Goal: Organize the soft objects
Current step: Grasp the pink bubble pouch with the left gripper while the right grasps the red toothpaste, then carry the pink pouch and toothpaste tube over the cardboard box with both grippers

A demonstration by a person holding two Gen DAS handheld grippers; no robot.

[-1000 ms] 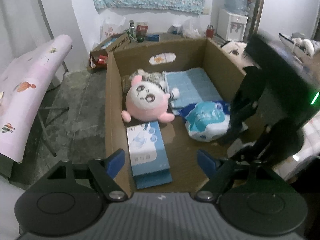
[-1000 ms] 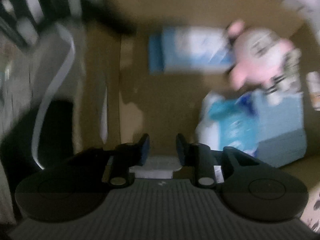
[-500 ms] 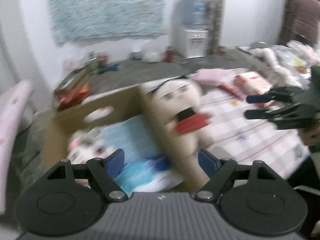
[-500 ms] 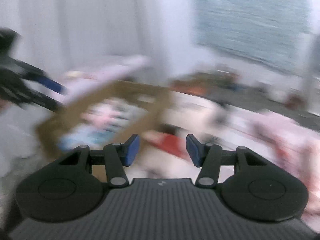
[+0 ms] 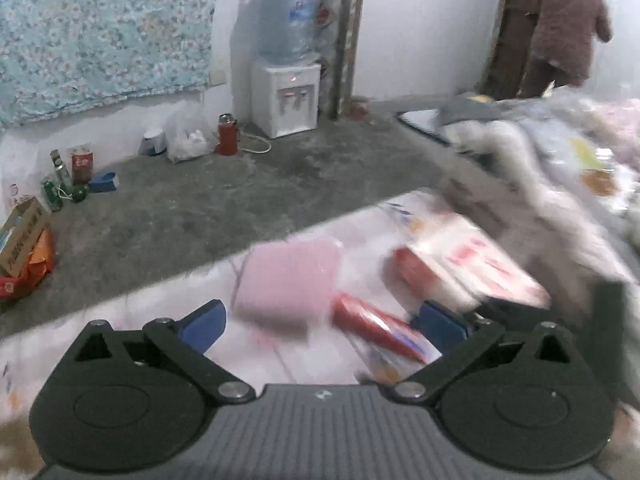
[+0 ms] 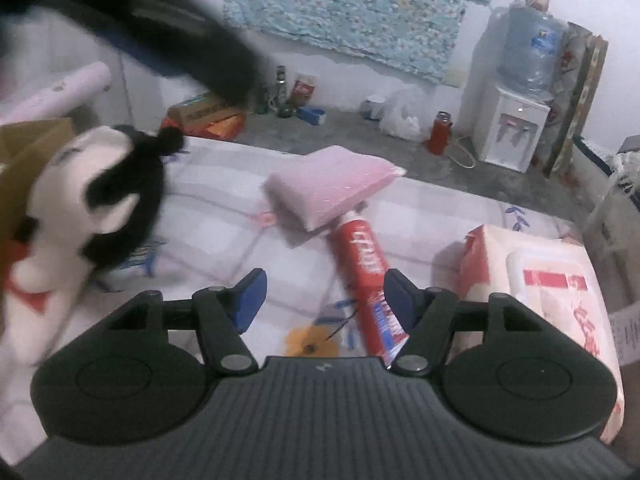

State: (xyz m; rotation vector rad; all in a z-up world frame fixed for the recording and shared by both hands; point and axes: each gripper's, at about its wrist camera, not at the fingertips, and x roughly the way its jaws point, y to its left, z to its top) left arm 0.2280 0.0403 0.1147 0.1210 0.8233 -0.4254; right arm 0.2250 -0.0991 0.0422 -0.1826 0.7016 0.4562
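Observation:
A pink sponge (image 5: 286, 280) (image 6: 332, 188) lies on the checked bed sheet (image 6: 224, 200), a red toothpaste tube (image 5: 376, 326) (image 6: 366, 260) just beside it. My left gripper (image 5: 322, 322) hovers over both with its jaws opening wide, nothing pressed between them. A white and red tissue pack (image 5: 468, 264) (image 6: 548, 292) lies to the right. My right gripper (image 6: 326, 298) is also opening, above the tube's lower end, and holds nothing. A black and white plush toy (image 6: 84, 208) sits at the left, against a cardboard box (image 6: 24, 148).
Beyond the bed is a grey floor (image 5: 200, 208) with a water dispenser (image 5: 286, 80), a red flask (image 5: 227, 134), bottles and a small carton (image 5: 24, 236). Blurred white fluff and bags (image 5: 560, 184) pile at the right. A person (image 5: 568, 28) stands in the far doorway.
Both grippers have swung away from inside the cardboard box to the bed sheet. Both sets of jaws stand wider than before. The sponge, tube and tissue pack have come into view.

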